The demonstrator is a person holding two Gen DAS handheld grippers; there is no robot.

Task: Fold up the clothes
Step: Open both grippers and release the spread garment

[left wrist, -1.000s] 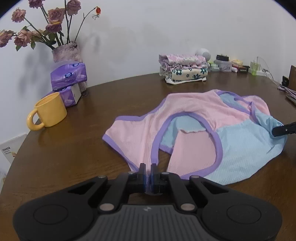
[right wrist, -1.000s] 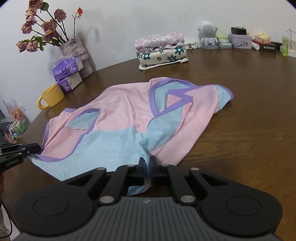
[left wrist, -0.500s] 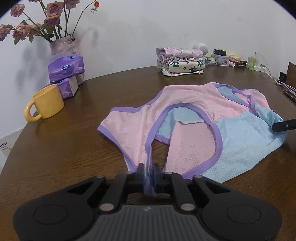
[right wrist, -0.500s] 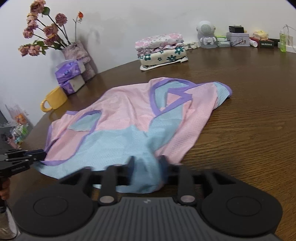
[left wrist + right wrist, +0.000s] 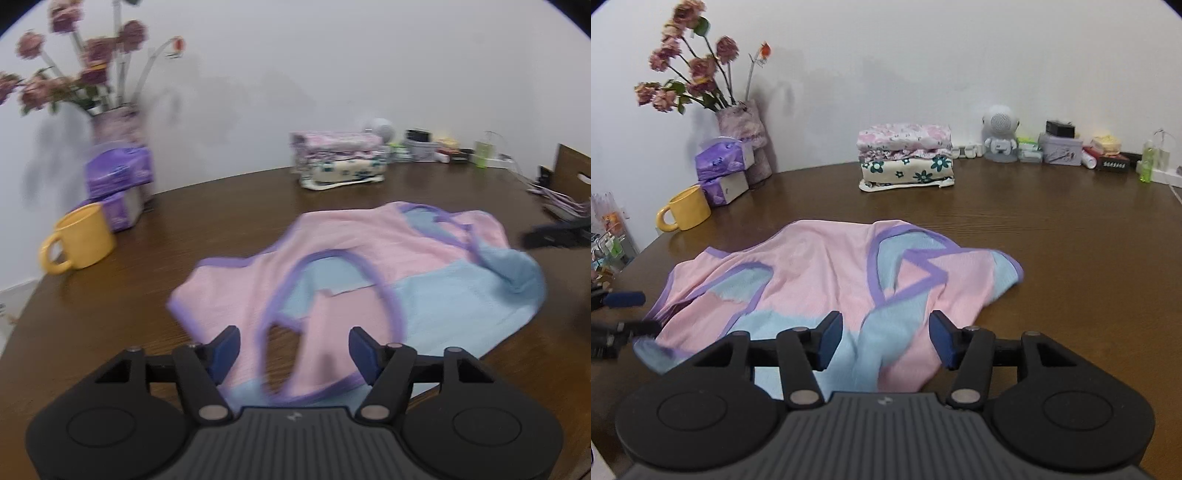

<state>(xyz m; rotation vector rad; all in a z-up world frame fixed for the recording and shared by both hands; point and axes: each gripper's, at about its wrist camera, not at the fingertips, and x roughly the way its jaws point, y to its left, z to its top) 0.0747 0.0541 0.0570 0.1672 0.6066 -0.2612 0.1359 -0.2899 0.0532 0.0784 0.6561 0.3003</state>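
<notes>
A: What sat along the left edge of the round dark-wood table (image 5: 1052,236)?
B: A yellow ceramic mug (image 5: 687,213) near the rim, then stacked purple tissue packs (image 5: 724,173) and a vase of dried pink roses (image 5: 737,122) against the wall. The writing on the packs was too small to read.

A: And the garment?
B: The pink and light-blue mesh vest with purple trim (image 5: 827,280) lay spread and rumpled mid-table, its near hem under both tools.

A: Did either grip it?
B: No. The left gripper (image 5: 293,347) stood wide open over the purple-edged armhole, and the right gripper (image 5: 884,338) was equally wide, cloth between the fingers but unpinched.

A: Free room?
B: Bare wood right of the vest; a folded floral clothes stack (image 5: 905,160) and small clutter lined the far edge.
</notes>
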